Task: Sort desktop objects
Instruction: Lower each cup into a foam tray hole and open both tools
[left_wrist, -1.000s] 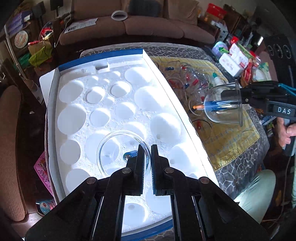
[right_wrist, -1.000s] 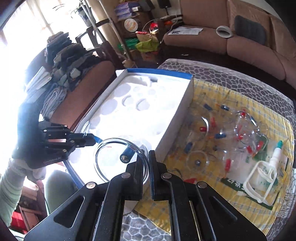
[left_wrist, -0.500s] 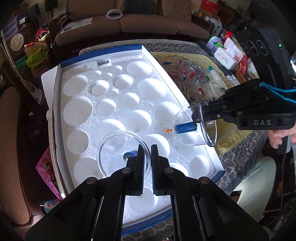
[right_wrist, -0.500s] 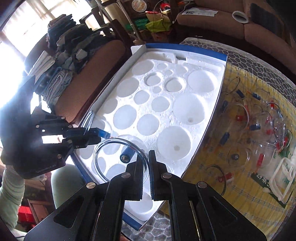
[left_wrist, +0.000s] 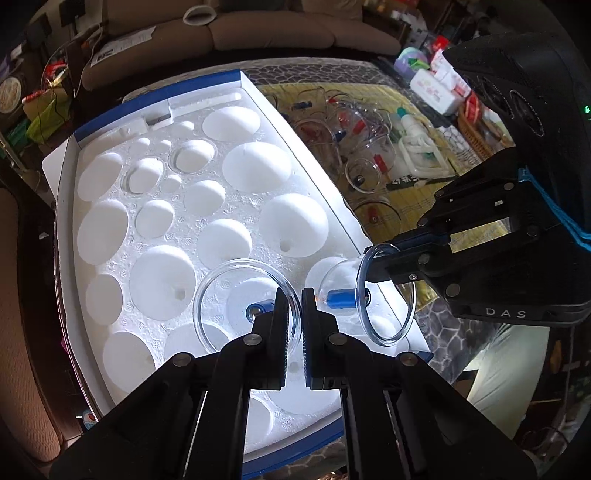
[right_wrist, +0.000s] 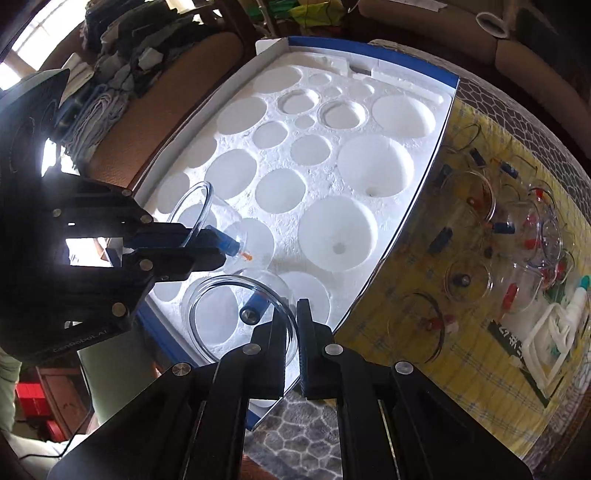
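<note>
Now we pinch one clear cupping cup (left_wrist: 245, 302) by its rim in each closed gripper, our left gripper (left_wrist: 293, 325) mouth-up, our right gripper (right_wrist: 291, 332) tilted, above the foam tray (left_wrist: 177, 206) near-edge hollows.

Brown couch (left_wrist: 258, 29) at back, white roll of tape (left_wrist: 204, 13) on top of it, sheet of paper (left_wrist: 123, 42) on seat. Table top (left_wrist: 454, 328) has dark stone pattern. Pile of folded clothes (right_wrist: 107, 74) on brown seat (right_wrist: 155, 122) beside table. Boxes and packets (left_wrist: 439, 88) heaped at far right. Pink basket (left_wrist: 63, 345) on floor, mostly hidden.
</note>
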